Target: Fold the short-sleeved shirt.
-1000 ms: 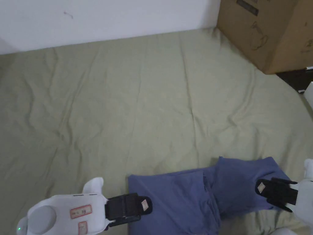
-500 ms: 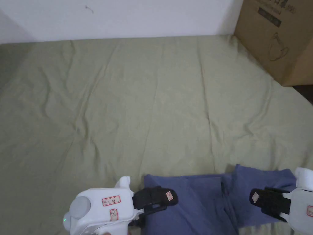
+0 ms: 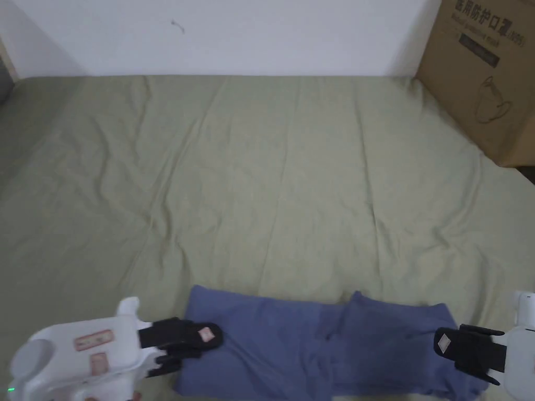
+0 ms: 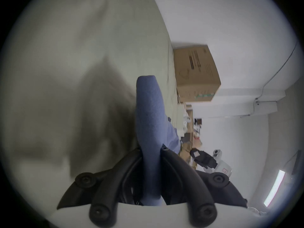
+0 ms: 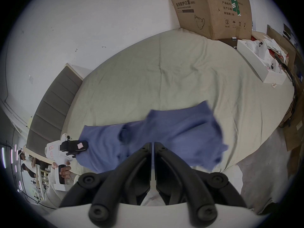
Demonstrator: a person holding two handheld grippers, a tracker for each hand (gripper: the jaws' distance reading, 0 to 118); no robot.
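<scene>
Both grippers clench the folded blue cotton shirt on the wrinkled pale-green bed sheet: left gripper at one end, right gripper opposite.

The shirt lies on the near edge of the bed. The left gripper is at its left end and the right gripper at its right end. A cardboard box stands at the far right corner, against the wall behind the bed.
</scene>
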